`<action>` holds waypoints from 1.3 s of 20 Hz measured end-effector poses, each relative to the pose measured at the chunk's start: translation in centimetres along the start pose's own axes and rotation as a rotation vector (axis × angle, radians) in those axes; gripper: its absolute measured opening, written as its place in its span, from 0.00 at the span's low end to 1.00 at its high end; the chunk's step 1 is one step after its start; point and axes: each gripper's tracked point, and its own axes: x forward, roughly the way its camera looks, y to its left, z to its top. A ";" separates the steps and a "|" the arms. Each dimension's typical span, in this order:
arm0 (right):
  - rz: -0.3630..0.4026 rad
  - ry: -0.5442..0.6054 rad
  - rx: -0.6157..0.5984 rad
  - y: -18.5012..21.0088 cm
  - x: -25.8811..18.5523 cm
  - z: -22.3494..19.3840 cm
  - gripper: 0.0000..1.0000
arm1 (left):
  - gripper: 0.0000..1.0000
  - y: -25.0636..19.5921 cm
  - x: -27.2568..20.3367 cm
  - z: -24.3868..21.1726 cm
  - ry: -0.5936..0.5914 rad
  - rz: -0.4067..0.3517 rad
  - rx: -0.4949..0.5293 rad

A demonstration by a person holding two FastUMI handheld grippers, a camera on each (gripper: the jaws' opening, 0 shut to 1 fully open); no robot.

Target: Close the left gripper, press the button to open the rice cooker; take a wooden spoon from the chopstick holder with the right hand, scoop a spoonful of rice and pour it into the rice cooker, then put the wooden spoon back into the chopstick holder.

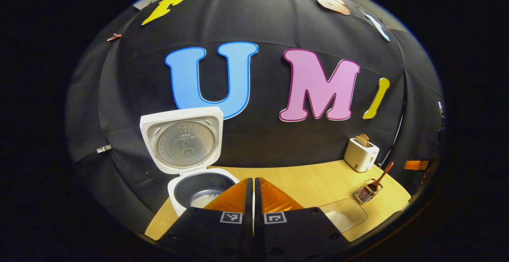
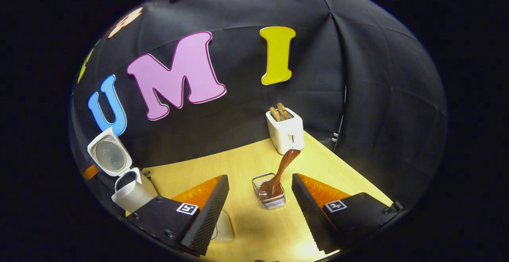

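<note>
The white rice cooker [image 1: 187,192] stands at the table's left with its lid [image 1: 182,138] swung up; some white rice lies in the dark inner pot. My left gripper [image 1: 253,182] is shut with nothing held, just right of the pot. A brown wooden spoon [image 2: 278,174] leans in the wire chopstick holder [image 2: 269,192], handle up toward the toaster. My right gripper [image 2: 260,186] is open, its fingers on either side of the holder and a little nearer than it. In the left gripper view the spoon [image 1: 377,180] and holder [image 1: 368,193] sit at the right. A rice tray [image 1: 344,216] lies beside the left fingers.
A white toaster [image 2: 285,132] with bread slices stands at the back right of the wooden table [image 2: 242,162], just behind the holder. The rice cooker [image 2: 129,192] sits at the far left in the right gripper view. A cable hangs down the booth wall behind the toaster.
</note>
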 end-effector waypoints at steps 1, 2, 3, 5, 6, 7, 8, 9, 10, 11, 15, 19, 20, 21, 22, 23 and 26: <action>0.001 0.012 0.003 -0.5 0.7 -0.1 0.99 | 0.05 -0.8 -0.1 0.0 0.004 -0.006 -0.011; -0.001 0.023 0.006 -1.2 1.5 -0.3 0.99 | 0.05 -1.4 -0.2 -0.2 0.004 -0.008 -0.021; 0.000 0.033 0.008 -1.7 2.4 -0.6 0.99 | 0.07 -1.9 -0.3 -0.1 0.001 -0.008 -0.030; -0.001 0.060 0.014 -2.8 4.3 -1.2 0.99 | 0.19 -3.1 -0.4 -0.1 0.001 -0.017 -0.038; 0.000 0.077 0.019 -3.3 5.4 -1.6 0.99 | 0.24 -3.3 -0.4 -0.2 0.005 -0.013 -0.034; 0.003 0.095 0.027 -3.7 6.5 -2.1 0.99 | 0.29 -3.5 -0.3 -0.2 0.011 -0.005 -0.027; 0.006 0.112 0.038 -4.0 7.5 -2.5 0.99 | 0.29 -3.9 -0.3 -0.2 0.015 -0.003 -0.026; 0.012 0.129 0.050 -4.3 8.6 -3.1 0.99 | 0.34 -4.4 -0.5 -0.1 0.019 -0.002 -0.028; 0.014 0.146 0.064 -4.6 9.8 -3.8 0.99 | 0.35 -4.7 -0.6 -0.2 0.022 -0.002 -0.033; 0.017 0.167 0.083 -4.9 11.1 -4.5 0.99 | 0.51 -5.2 -0.7 -0.2 0.026 -0.005 -0.038; 0.045 0.231 0.183 -4.7 15.0 -6.1 0.99 | 0.98 -6.4 -0.9 -1.5 0.070 0.008 -0.027; 0.049 0.251 0.186 -4.8 18.0 -6.8 0.99 | 0.97 -7.1 -1.3 -2.2 0.097 0.040 -0.033; 0.054 0.256 0.190 -4.7 18.5 -7.0 0.99 | 0.98 -7.1 -1.4 -2.4 0.105 0.050 -0.036; 0.058 0.261 0.190 -4.6 18.9 -7.1 0.99 | 0.98 -7.0 -1.7 -2.6 0.111 0.061 -0.037; 0.064 0.268 0.189 -4.4 19.5 -7.5 0.95 | 0.98 -6.9 -1.9 -2.9 0.118 0.071 -0.038; 0.070 0.277 0.188 -4.2 19.8 -7.7 0.95 | 0.97 -6.8 -2.2 -3.2 0.126 0.079 -0.039; 0.085 0.293 0.194 -3.6 20.4 -8.3 0.63 | 0.98 -6.2 -2.8 -4.0 0.143 0.109 -0.023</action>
